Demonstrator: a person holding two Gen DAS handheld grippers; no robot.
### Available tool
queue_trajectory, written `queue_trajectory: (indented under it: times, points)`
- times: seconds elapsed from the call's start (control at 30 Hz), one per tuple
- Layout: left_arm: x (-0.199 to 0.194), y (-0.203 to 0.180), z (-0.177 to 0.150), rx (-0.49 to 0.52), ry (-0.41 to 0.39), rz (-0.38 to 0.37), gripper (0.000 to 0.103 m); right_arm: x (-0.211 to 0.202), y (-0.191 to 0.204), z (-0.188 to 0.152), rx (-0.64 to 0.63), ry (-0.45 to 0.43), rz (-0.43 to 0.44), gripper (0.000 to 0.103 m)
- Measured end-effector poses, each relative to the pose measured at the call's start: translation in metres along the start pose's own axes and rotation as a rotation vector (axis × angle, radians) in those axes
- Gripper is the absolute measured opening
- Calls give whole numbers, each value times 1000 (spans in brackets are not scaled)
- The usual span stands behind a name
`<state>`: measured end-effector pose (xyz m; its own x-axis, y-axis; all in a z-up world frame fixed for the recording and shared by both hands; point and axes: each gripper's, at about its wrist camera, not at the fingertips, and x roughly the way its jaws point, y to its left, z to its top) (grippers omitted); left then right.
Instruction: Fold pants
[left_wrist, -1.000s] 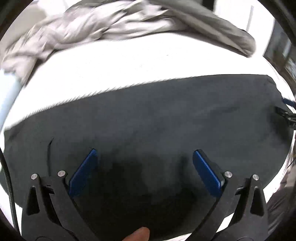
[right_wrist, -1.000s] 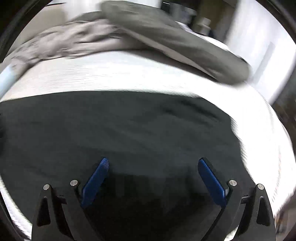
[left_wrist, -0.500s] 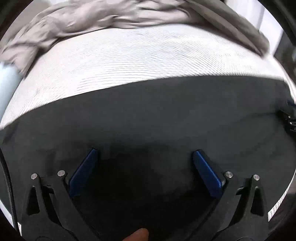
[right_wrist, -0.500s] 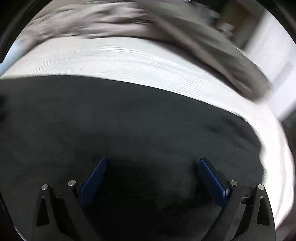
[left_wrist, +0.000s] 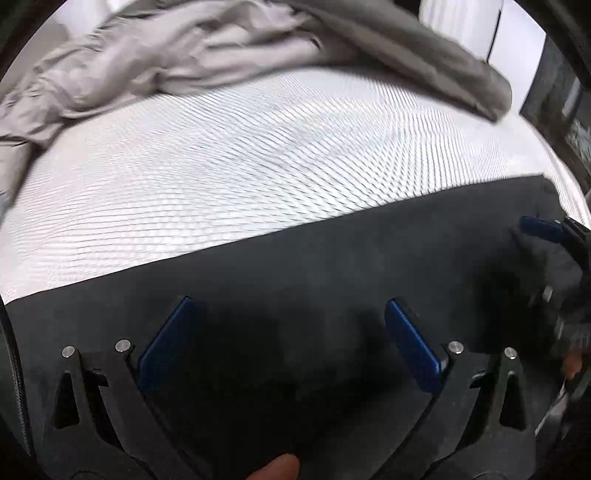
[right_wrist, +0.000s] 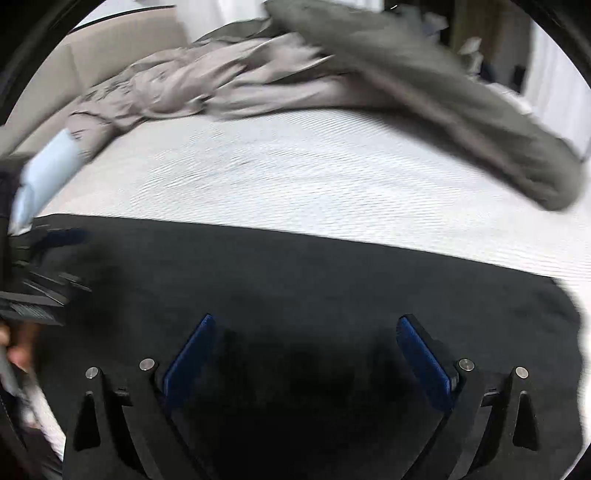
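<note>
The left gripper is held wide open over the black pants, and nothing is gripped. The right gripper is wide open too, over the same pants. The pants are spread flat near the bed's near edge. Bare white bed is seen beyond their straight far edge. A grey blanket is heaped at the far side.
</note>
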<state>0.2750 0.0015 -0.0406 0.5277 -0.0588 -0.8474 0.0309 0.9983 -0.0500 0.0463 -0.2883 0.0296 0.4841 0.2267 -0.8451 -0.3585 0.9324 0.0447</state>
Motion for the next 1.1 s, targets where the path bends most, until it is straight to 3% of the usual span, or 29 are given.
queue_trajectory:
  times: [0.07, 0.13, 0.2, 0.3, 0.4, 0.47, 0.5, 0.57, 0.7, 0.73, 0.8, 0.87, 0.93, 1.0, 1.07, 1.1]
  points:
    - [23, -9, 1, -13, 54, 23, 103, 25, 4, 6, -29, 46, -61, 100]
    - [23, -1, 3, -47, 46, 17, 103, 36, 6, 3, -72, 72, -147, 100]
    - [16, 13, 4, -66, 30, 15, 101, 36, -8, 4, -52, 74, -111, 100]
    - [8, 51, -7, -97, 22, 211, 103, 29, -30, -5, -39, 82, -147, 100]
    - [-11, 110, -26, -203, -5, 153, 103, 21, -44, -16, -19, 86, -191, 100]
    - [-20, 127, -37, -226, -8, 273, 103, 18, -49, -21, -10, 88, -238, 100]
    - [-21, 132, -40, -246, -13, 291, 103, 16, -57, -22, -1, 82, -247, 100]
    - [-24, 135, -44, -274, -13, 258, 100, 24, -66, -13, 18, 76, -248, 100]
    - [-48, 134, -43, -193, -50, 232, 90, 13, -59, -14, 4, 54, -230, 100]
    - [-55, 140, -45, -193, -64, 239, 83, 9, -56, -16, -8, 48, -221, 100]
    - [-64, 160, -55, -205, -62, 270, 58, 7, -54, -20, -28, 51, -217, 100]
    - [-66, 190, -70, -209, -41, 344, 19, 7, -59, -24, -59, 61, -219, 100]
    - [-71, 223, -92, -249, -45, 443, 13, 16, -60, -27, -73, 69, -220, 100]
    - [-80, 251, -114, -321, -34, 484, 12, 14, -65, -30, -70, 70, -217, 100]
    - [-91, 283, -128, -411, -58, 435, 1, 10, -65, -32, -67, 66, -231, 100]
    - [-97, 293, -135, -450, -71, 382, 1, 8, -66, -33, -61, 65, -233, 100]
